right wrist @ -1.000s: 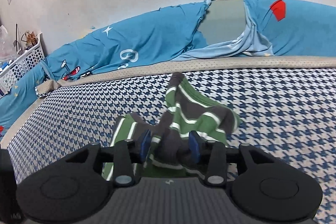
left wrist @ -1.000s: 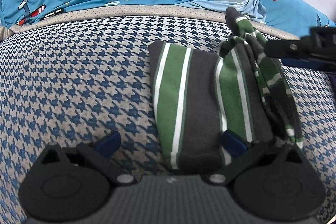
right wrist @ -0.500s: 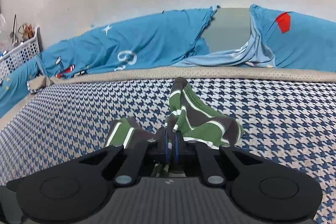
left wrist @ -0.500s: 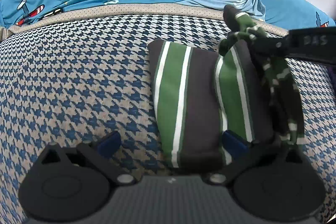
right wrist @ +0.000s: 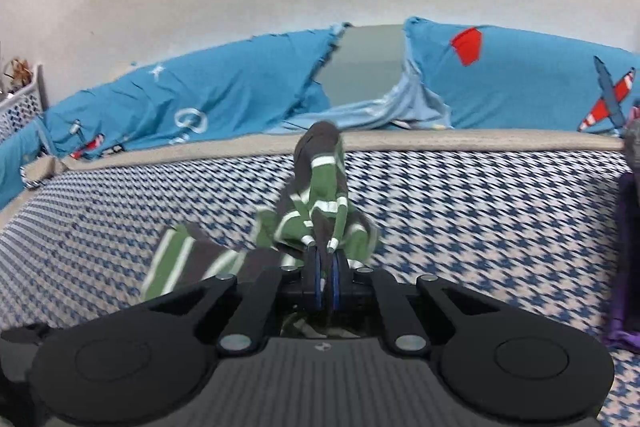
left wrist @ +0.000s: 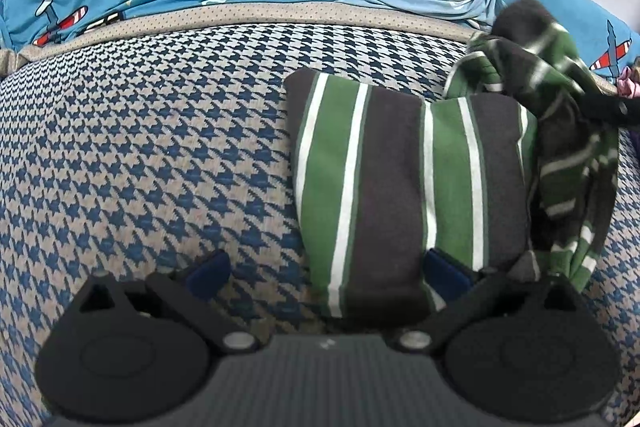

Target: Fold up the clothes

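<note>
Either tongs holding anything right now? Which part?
Right tongs are shut on a bunched fold of the striped garment at its right side, lifted off the bed. Left tongs are open, straddling its near edge, gripping nothing.

The right gripper [right wrist: 326, 277] has gone from jaws apart around a bunched part of the striped garment [left wrist: 404, 187] to clamped on it, and has drawn that bunch up and away from the folded part lying on the houndstooth bedspread [left wrist: 160, 155]. The lifted cloth now stands taller and narrower against the blue quilt [right wrist: 224, 107]; it looks blurred, perhaps from moving.
</note>
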`<state>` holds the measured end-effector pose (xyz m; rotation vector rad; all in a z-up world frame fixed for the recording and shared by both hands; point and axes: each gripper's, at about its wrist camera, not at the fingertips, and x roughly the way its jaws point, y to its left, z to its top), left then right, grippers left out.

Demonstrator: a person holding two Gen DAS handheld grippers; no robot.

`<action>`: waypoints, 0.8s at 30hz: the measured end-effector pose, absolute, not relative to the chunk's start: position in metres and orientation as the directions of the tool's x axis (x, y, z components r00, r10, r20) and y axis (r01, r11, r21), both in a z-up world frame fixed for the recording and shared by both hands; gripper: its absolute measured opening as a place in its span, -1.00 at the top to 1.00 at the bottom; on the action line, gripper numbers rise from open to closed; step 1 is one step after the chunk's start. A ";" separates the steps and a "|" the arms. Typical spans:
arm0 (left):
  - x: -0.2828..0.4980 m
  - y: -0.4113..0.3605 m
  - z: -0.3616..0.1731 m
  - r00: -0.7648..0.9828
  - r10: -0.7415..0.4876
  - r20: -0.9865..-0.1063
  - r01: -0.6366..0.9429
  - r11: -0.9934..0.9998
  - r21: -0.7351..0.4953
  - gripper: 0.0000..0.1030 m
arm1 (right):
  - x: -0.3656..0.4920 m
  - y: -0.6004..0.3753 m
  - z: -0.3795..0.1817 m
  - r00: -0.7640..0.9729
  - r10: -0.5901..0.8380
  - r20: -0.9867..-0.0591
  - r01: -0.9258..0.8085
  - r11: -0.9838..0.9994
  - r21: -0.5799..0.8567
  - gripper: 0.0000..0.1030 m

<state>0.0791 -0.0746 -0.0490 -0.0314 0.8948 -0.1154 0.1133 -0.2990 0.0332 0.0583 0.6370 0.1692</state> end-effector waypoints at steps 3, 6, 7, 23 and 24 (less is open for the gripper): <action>0.080 -0.073 -0.050 0.616 -0.119 -0.779 0.082 0.993 -0.087 -1.00 | 0.112 -0.308 0.029 0.774 0.149 -0.615 -0.123 0.989 0.085 0.86; 0.080 -0.073 -0.050 0.614 -0.120 -0.780 0.081 0.993 -0.090 -1.00 | 0.112 -0.315 0.022 0.744 0.125 -0.657 -0.109 0.992 0.065 0.86; 0.080 -0.073 -0.050 0.614 -0.120 -0.780 0.081 0.993 -0.089 -1.00 | 0.113 -0.318 0.019 0.731 0.114 -0.673 -0.101 0.993 0.058 0.86; 0.082 -0.070 -0.041 0.627 -0.096 -0.773 0.064 0.995 -0.072 -1.00 | 0.100 -0.348 0.035 0.757 0.136 -0.639 -0.108 0.991 0.083 0.74; 0.082 -0.070 -0.040 0.633 -0.089 -0.769 0.062 0.996 -0.064 -1.00 | 0.100 -0.348 0.037 0.765 0.142 -0.628 -0.110 0.990 0.089 0.73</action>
